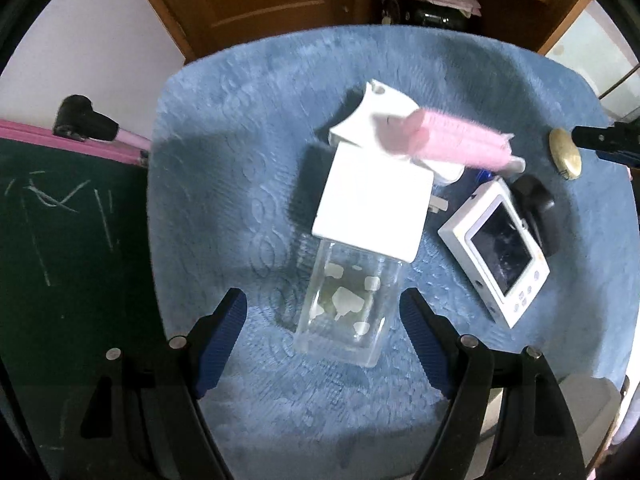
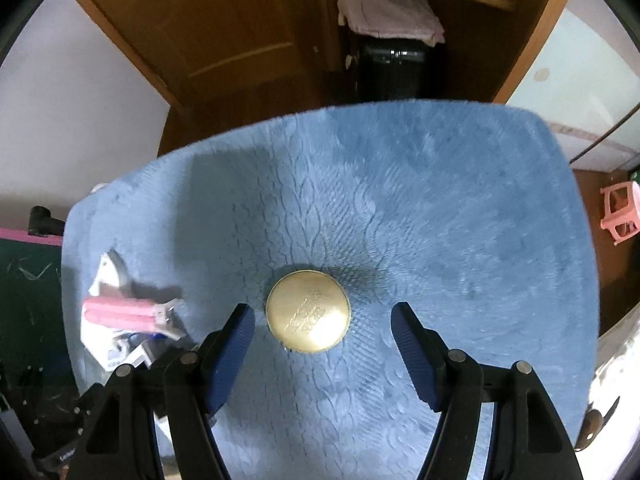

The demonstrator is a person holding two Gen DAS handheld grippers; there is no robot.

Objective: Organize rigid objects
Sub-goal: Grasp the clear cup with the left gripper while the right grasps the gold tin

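A clear square bottle (image 1: pixel 344 304) with a white square cap (image 1: pixel 372 208) stands on the blue mat (image 1: pixel 224 128). My left gripper (image 1: pixel 324 312) is open, its blue pads on either side of the bottle's base, apart from it. A pink hair roller (image 1: pixel 452 140) lies on white items behind the cap. A white device with a dark screen (image 1: pixel 500 252) lies to the right. My right gripper (image 2: pixel 322 324) is open around a round gold tin (image 2: pixel 308 312), not touching it. The gold tin also shows in the left wrist view (image 1: pixel 564 154).
A dark green board (image 1: pixel 60 240) with a pink edge lies left of the mat. A wooden door (image 2: pixel 224 36) and a black case with folded cloth (image 2: pixel 390 36) stand behind. A pink stool (image 2: pixel 620 212) is at the right. The pile with the pink roller (image 2: pixel 120 316) lies at the mat's left edge.
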